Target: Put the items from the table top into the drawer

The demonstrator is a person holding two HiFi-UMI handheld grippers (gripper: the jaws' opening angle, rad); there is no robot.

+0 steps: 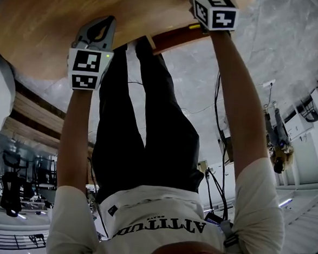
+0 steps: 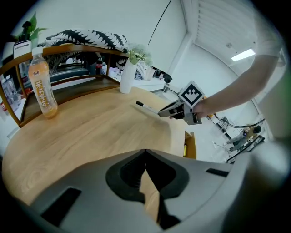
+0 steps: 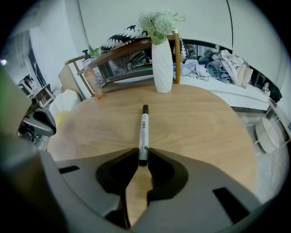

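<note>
In the head view the left gripper (image 1: 103,27) and right gripper (image 1: 215,11) reach over the tabletop (image 1: 41,28), and the shirt (image 1: 158,221) reads "ATTITUD", inverted. In the left gripper view its fingers are clenched and empty, with a bottle (image 2: 42,86) far to their left, its label unreadable, and the drawer (image 2: 189,144), seemingly open, ahead-right. In the right gripper view its fingers grasp a marker (image 3: 143,129) by its end, and the print is illegible. Most of the task remains.

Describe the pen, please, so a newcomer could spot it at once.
Over the round wooden table, before the white vase, the right gripper clamps one end of a marker. It alone is thin: white barrel, black ends, unlike the vase and orange bottle.
</note>
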